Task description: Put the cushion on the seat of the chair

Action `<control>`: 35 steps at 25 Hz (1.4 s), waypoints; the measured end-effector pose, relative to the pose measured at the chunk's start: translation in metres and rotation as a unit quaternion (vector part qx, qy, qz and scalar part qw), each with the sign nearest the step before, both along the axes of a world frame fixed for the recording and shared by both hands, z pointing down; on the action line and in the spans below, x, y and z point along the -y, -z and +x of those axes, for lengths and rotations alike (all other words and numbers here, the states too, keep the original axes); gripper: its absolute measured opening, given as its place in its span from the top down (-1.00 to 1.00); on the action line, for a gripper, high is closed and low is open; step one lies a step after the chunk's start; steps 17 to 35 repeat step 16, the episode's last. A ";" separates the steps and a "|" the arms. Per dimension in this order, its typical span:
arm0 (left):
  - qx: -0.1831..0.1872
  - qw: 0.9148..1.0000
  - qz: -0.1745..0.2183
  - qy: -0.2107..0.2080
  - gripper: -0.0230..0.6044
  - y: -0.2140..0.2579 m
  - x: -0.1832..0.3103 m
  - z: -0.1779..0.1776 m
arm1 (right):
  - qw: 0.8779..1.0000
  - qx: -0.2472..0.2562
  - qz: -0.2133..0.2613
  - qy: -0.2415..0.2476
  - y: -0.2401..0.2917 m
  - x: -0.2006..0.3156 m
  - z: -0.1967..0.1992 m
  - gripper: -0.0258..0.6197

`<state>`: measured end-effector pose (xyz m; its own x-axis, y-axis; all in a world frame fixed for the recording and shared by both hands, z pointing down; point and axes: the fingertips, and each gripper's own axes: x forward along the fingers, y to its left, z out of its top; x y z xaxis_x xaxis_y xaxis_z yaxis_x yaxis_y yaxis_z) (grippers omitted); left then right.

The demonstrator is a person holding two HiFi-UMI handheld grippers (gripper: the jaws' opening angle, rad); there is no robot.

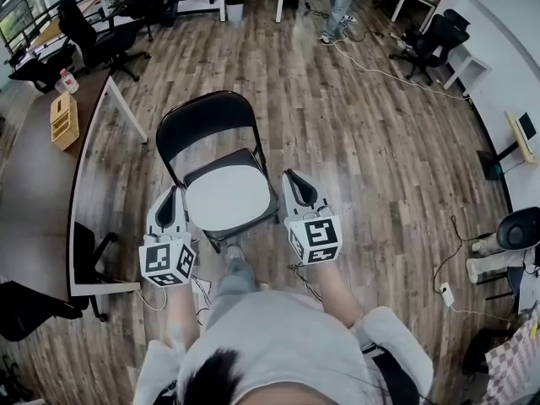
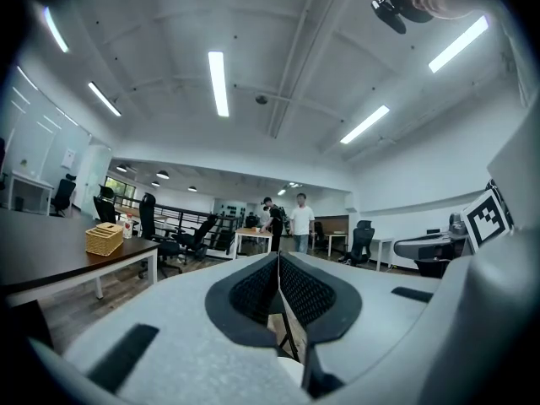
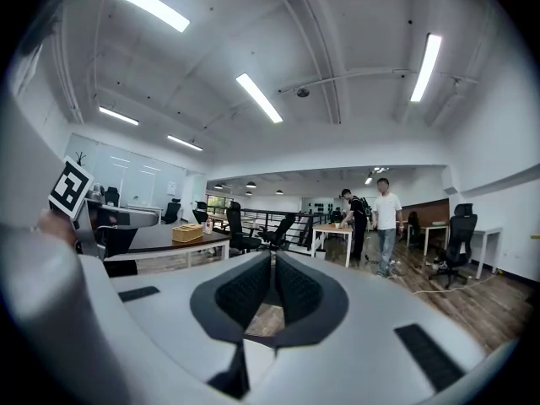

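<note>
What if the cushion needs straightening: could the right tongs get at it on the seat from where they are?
Probably yes. The right tongs, shut and empty, hang just beside the right edge of the chair; the cushion lies uncovered on its seat, with nothing between them.

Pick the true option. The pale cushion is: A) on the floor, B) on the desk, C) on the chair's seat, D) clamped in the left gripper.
C: the head view shows the cushion lying flat on the seat of the black chair.
</note>
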<state>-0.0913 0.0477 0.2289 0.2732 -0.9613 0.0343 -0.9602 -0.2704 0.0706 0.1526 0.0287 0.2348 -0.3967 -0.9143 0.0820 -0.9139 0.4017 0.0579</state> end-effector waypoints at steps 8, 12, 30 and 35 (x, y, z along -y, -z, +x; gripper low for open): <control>0.002 1.000 0.012 -0.003 0.89 0.008 -0.011 0.007 | 1.000 0.000 0.013 -0.002 0.007 -0.012 0.005 0.86; 0.003 1.000 0.017 -0.006 0.89 0.009 -0.015 0.011 | 1.000 0.000 0.018 -0.002 0.008 -0.016 0.007 0.86; 0.002 1.000 0.017 -0.008 0.89 0.011 -0.017 0.011 | 1.000 0.001 0.022 -0.001 0.012 -0.018 0.005 0.86; 0.002 1.000 0.017 -0.008 0.89 0.011 -0.017 0.011 | 1.000 0.001 0.022 -0.001 0.012 -0.018 0.005 0.86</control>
